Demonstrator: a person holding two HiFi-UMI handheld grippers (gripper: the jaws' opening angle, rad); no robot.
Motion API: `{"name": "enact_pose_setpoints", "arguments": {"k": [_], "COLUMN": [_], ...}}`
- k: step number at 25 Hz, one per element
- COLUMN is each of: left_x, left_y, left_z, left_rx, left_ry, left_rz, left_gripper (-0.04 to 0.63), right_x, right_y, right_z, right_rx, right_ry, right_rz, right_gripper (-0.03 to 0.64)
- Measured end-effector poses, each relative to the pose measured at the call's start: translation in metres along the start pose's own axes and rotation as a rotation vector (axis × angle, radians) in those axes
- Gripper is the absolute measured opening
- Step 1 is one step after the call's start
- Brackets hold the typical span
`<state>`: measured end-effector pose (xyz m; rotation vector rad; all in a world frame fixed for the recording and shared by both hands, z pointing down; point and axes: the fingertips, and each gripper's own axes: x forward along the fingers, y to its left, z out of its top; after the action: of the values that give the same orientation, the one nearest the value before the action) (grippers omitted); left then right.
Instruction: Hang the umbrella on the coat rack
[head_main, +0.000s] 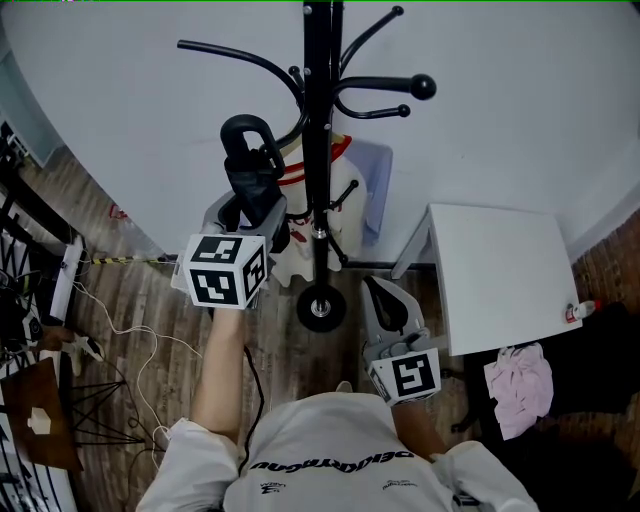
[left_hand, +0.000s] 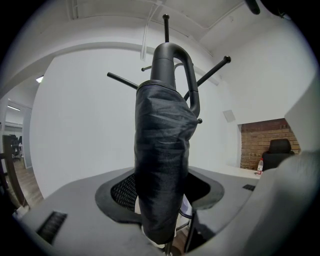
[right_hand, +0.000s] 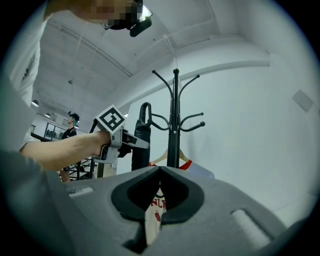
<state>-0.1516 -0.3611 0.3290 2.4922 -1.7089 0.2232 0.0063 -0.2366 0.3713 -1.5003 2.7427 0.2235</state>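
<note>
A folded black umbrella (head_main: 252, 168) with a loop handle stands upright in my left gripper (head_main: 256, 206), which is shut on its wrapped canopy. In the left gripper view the umbrella (left_hand: 160, 165) fills the gap between the jaws, and its handle (left_hand: 172, 65) lies in front of the black coat rack's hooks (left_hand: 165, 24). The coat rack (head_main: 320, 130) stands just right of the umbrella; a curved hook (head_main: 240, 52) reaches out above the handle. My right gripper (head_main: 386, 302) hangs lower, by the rack's base, shut and empty. From there I see the umbrella (right_hand: 139, 134) left of the rack pole (right_hand: 174, 125).
A white garment with red trim (head_main: 300, 225) hangs on a hanger low on the rack. The round base (head_main: 320, 308) sits on the wood floor. A white table (head_main: 500, 270) stands at the right, with a pink cloth (head_main: 520, 385) beside it. Cables (head_main: 120, 330) lie at the left.
</note>
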Motion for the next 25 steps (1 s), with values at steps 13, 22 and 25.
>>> {"name": "enact_pose_setpoints", "arguments": {"k": [13, 22, 25], "left_x": [0.029, 0.046, 0.048], "left_y": [-0.002, -0.009, -0.011], "left_z": [-0.013, -0.027, -0.034], "left_rx": [-0.060, -0.091, -0.087], "left_ry": [0.089, 0.128, 0.150], "left_rz": [-0.068, -0.097, -0.101], "left_gripper": [0.247, 0.247, 0.247], "right_x": [0.001, 0.001, -0.001], "right_y": [-0.005, -0.015, -0.015], "right_z": [-0.006, -0.007, -0.007], "right_rx": [0.017, 0.002, 0.002], "right_ry": [-0.006, 0.001, 0.004], "right_rz": [0.002, -0.008, -0.010], "right_gripper": [0.000, 0.000, 0.000]}}
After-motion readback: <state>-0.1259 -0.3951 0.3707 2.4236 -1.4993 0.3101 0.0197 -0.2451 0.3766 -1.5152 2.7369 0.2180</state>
